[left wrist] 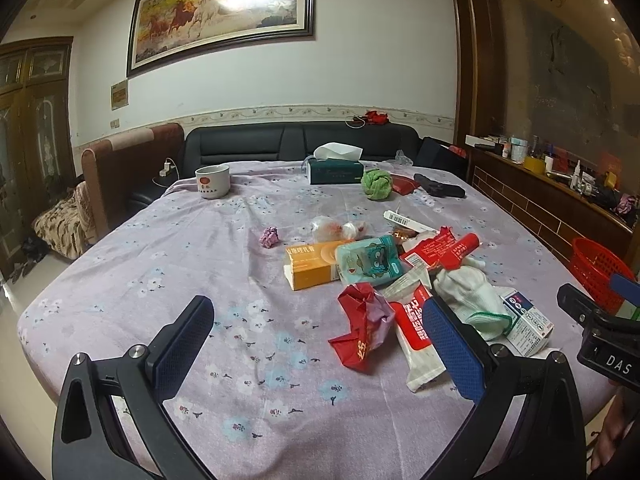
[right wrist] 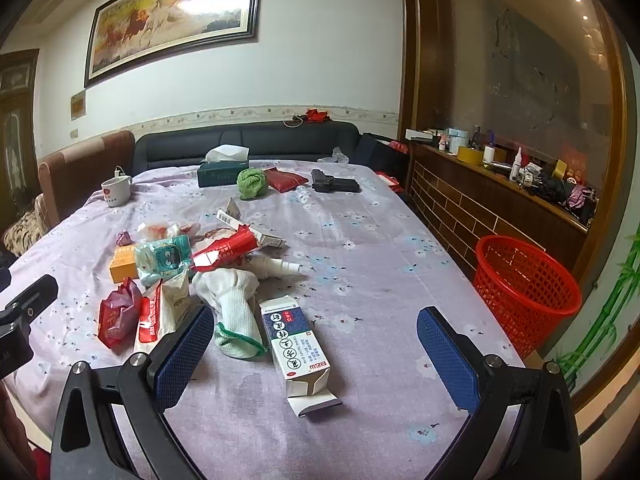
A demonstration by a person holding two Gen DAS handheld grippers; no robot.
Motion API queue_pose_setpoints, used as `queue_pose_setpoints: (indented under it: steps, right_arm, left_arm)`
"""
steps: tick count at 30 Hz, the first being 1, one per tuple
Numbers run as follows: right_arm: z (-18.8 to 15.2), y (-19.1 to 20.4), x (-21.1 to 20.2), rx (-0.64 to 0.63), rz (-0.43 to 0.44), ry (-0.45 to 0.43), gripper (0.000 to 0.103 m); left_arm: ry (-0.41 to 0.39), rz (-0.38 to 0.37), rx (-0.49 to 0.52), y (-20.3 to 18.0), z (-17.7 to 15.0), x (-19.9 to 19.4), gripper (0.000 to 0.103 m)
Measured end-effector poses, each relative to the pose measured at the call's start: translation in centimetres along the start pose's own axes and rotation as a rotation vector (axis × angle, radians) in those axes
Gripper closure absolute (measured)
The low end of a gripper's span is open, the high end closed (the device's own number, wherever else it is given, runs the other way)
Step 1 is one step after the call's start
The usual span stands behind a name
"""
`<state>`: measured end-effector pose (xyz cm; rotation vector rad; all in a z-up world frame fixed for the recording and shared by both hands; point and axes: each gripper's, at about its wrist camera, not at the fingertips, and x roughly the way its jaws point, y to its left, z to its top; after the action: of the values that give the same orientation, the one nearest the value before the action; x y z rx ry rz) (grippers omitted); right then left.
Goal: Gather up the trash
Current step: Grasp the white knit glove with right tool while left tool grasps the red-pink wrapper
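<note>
A pile of trash lies on the table under a purple flowered cloth (left wrist: 240, 280): a crumpled red wrapper (left wrist: 362, 326), a red-and-white packet (left wrist: 416, 340), a white glove (left wrist: 468, 296), a white medicine box (right wrist: 298, 342), an orange box (left wrist: 312, 266) and a teal wipes pack (left wrist: 368, 260). My left gripper (left wrist: 316, 344) is open and empty above the cloth, with the red wrapper between its fingers. My right gripper (right wrist: 316, 354) is open and empty, with the white medicine box between its fingers. A red mesh basket (right wrist: 524, 284) stands on the floor right of the table.
A white mug (left wrist: 213, 181), a green tissue box (left wrist: 336, 170), a green cloth ball (left wrist: 376, 184), a red pouch (right wrist: 285, 179) and a black pistol-shaped object (right wrist: 334, 185) sit at the far end. A dark sofa (left wrist: 300, 140) is behind. A cluttered wooden counter (right wrist: 500, 184) runs along the right.
</note>
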<state>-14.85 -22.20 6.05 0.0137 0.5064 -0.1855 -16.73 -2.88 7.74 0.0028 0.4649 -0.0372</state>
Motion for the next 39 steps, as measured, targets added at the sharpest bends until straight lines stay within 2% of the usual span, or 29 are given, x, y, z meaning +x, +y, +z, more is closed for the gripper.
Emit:
queue_pose_setpoints:
  steps: [39]
  right_arm:
    - [-0.37,0.09,0.33,-0.015,-0.004,0.019,0.001]
  left_arm:
    - [0.032,-0.042,0.006,-0.62,-0.40,0.54,0.000]
